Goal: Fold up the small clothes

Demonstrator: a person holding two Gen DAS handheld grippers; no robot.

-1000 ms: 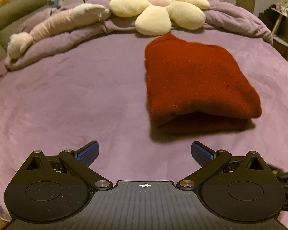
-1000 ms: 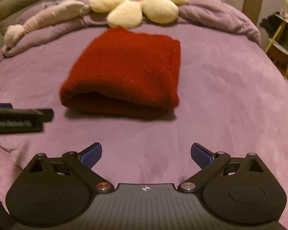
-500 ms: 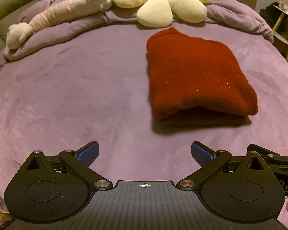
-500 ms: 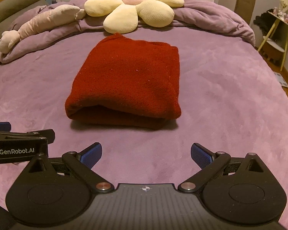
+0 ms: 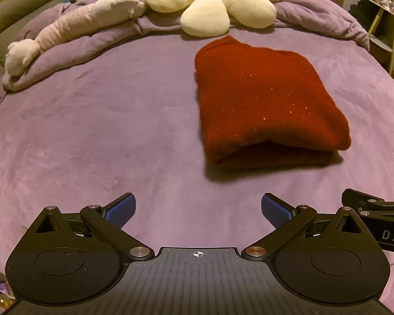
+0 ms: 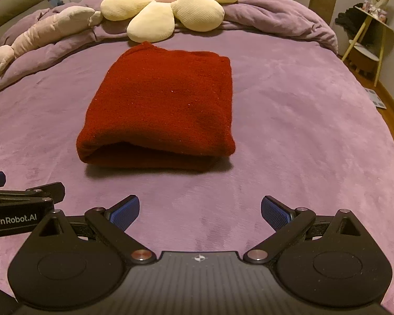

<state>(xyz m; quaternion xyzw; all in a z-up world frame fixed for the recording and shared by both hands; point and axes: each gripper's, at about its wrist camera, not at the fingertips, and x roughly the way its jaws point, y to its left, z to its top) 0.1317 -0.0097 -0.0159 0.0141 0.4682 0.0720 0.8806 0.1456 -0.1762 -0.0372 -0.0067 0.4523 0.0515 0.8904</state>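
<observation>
Since the earlier frames both hand-held grippers have drawn back a little from the dark red knitted garment (image 6: pixel 160 110), which has not moved. It lies at 12 o'clock on the purple plush bed (image 6: pixel 289 131), folded into a neat thick rectangle, so the folding looks finished. The left hand-held gripper (image 5: pixel 198 211) and the right hand-held gripper (image 6: pixel 199 211) are both spread wide and hold nothing.

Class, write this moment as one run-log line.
red garment: folded, on purple bed | left gripper: open, empty | right gripper: open, empty | neither touches garment

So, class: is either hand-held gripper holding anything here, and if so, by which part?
Nothing is held. The left hand-held gripper and right hand-held gripper are both open, short of the folded red garment.
</observation>
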